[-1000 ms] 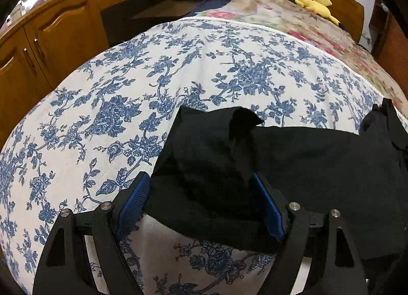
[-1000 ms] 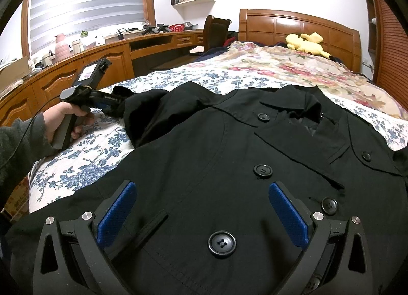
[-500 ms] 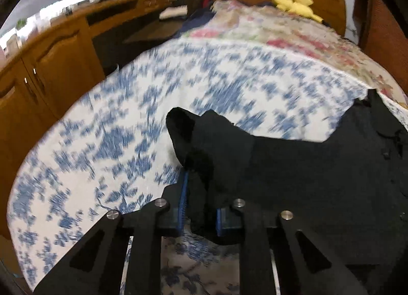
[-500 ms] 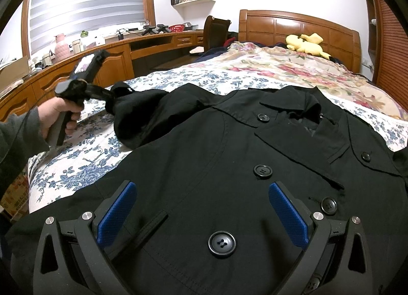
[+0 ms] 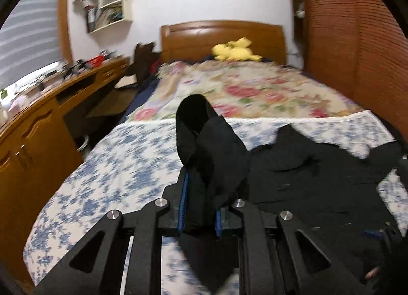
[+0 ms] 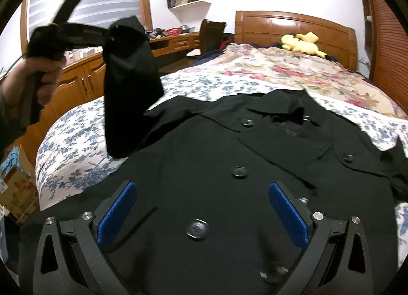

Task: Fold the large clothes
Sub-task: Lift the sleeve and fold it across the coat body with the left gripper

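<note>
A black buttoned coat (image 6: 229, 167) lies front-up on the blue-flowered bedspread (image 6: 76, 129). One sleeve (image 6: 130, 78) of the coat hangs lifted above the bed's left side, its cuff pinched in my left gripper (image 6: 107, 32), which a hand (image 6: 40, 75) holds up high. In the left wrist view the sleeve (image 5: 211, 157) is bunched between the blue pads of the left gripper (image 5: 200, 208), shut on it. My right gripper (image 6: 201, 210) hovers low over the coat's lower front, jaws wide open, a button (image 6: 196, 228) lying between them untouched.
Wooden cabinets and a cluttered counter (image 5: 38, 121) run along the bed's left side. A flowered quilt (image 5: 242, 91), a yellow plush toy (image 5: 234, 52) and the wooden headboard (image 5: 221, 37) lie beyond. A cardboard box (image 6: 15, 182) stands by the bed's left corner.
My left gripper closed on the sleeve end, then rose and swung it up off the bedspread. The right gripper stayed open over the coat, shifting only slightly.
</note>
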`<state>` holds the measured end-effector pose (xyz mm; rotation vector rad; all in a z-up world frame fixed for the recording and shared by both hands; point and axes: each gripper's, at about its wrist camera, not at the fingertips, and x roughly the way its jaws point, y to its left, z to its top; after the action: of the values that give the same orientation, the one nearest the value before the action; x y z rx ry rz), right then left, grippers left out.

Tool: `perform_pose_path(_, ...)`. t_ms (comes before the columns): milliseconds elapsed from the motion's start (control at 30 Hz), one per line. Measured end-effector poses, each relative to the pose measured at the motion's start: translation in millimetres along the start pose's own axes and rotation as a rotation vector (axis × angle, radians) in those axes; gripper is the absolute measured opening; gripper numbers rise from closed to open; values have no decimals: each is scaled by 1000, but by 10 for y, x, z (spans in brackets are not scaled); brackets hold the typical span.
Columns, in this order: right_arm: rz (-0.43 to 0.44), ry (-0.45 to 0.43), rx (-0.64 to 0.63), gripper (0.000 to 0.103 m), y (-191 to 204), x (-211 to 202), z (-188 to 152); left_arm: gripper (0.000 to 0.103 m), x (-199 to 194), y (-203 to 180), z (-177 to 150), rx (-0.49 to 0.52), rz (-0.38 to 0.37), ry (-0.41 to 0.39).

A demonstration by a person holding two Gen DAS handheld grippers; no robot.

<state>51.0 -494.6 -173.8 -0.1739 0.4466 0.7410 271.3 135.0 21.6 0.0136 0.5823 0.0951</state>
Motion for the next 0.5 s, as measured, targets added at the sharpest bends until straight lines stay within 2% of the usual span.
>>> perform_pose_path(133, -63, -15, 2, 103, -109, -177, -67, 18, -194, -370, -40, 33, -70, -22)
perform_pose_path(333, -99, -8, 26, 101, -176, -197, -157, 18, -386, -814, -276, 83, -141, -20)
perform_pose_path(500, -109, 25, 37, 101, -154, -81, -158, 18, -468, -1001, -524, 107, -134, -14)
